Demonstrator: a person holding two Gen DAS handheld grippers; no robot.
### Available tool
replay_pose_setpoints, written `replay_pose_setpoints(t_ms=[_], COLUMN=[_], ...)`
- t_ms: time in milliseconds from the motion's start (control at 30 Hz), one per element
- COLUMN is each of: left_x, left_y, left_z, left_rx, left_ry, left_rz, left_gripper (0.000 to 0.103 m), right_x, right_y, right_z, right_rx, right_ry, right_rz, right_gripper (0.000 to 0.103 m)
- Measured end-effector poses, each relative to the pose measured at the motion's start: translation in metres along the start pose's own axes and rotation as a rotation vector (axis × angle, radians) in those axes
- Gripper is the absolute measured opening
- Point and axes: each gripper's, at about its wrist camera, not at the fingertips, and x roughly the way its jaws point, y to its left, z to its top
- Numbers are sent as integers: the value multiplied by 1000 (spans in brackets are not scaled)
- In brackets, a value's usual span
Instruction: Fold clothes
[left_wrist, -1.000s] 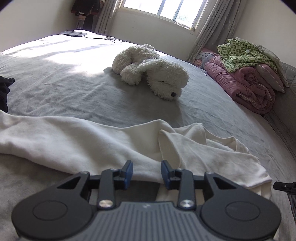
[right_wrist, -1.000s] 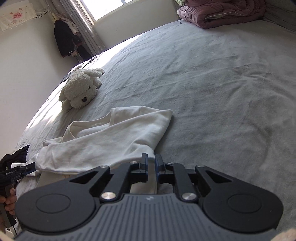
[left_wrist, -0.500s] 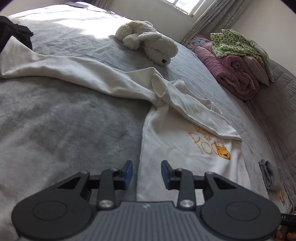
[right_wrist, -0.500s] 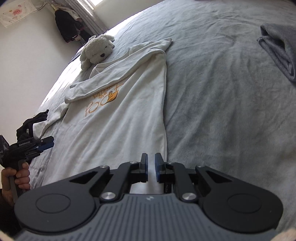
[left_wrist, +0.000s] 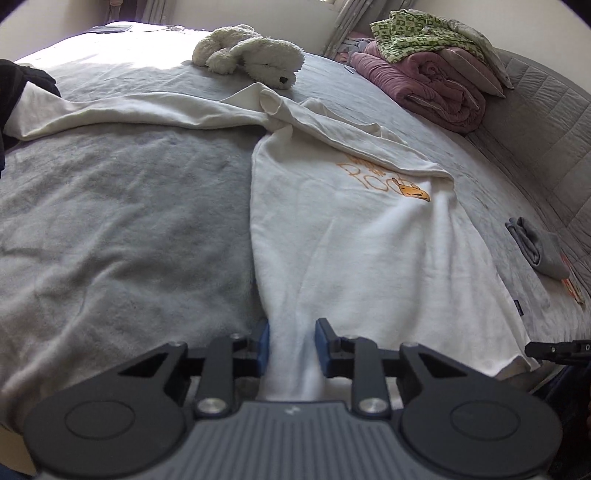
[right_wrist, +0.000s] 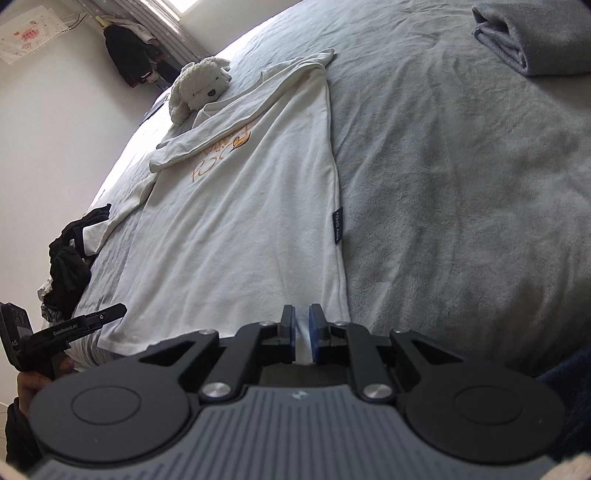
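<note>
My left claw (left_wrist: 291, 345) is closing on the near hem of the white shirt (left_wrist: 362, 240) and my right claw (right_wrist: 302, 332) pinches the hem's other corner, the shirt's long axis running straight away from both across the bed (left_wrist: 122, 221) toward the plush dog (left_wrist: 255, 55).

Both wrist views low over shirt (left_wrist: 354, 236)

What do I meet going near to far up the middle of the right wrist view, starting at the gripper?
Right gripper, closing on the hem → white shirt → orange print → folded-over sleeve → plush dog → dark clothes hanging by the window.
</note>
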Motion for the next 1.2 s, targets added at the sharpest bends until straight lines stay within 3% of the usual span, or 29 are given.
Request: replay_pose_setpoints(t_ms=[67, 233, 300, 367, 467, 567, 700, 800, 933, 967, 1033, 1200], left_x=[-4, -28, -28, -16, -13, -11, -8, -9, -11, -11, -10, -8], left_y=[2, 11, 11, 10, 9, 14, 12, 6, 6, 6, 6, 2], left_z=[2, 2, 0, -2, -4, -4, -6, -7, -7, -7, -7, -6], left_rx=[-11, -94, -98, -89, -77, -101, -85, -52, -52, -55, -57, -42], left_ry=[-3, -49, -49, -12, 0, 14, 19, 11, 7, 8, 8, 10], left_rz=[-11, -79, -72, -42, -45, -70, -59, -31, -14, -13, -9, 3], left_gripper=[4, 4, 4, 4, 5, 18, 17, 13, 9, 8, 9, 12], right_x=[-2, -35, -38, -31, -21, -17, -9, -10, -22, -23, -22, -13], right_y=[1, -1, -8, -14, -14, -18, -14, -10, -18, -20, -18, -9], right_z=[-1, -1, 0, 1, 3, 3, 2, 0, 0, 0, -1, -2], right_rx=[-14, -34, -16, 19, 33, 61, 40, -1, 56, 61, 41, -24], right_ry=[-15, -135, -132, -93, -45, -24, 10, -3, -69, -74, -73, -46], right_rz=[-14, -19, -4, 3, 6, 31, 13, -16, -35, -34, -34, -61], right_gripper=[3, 0, 0, 14, 15, 22, 24, 23, 28, 39, 50, 47])
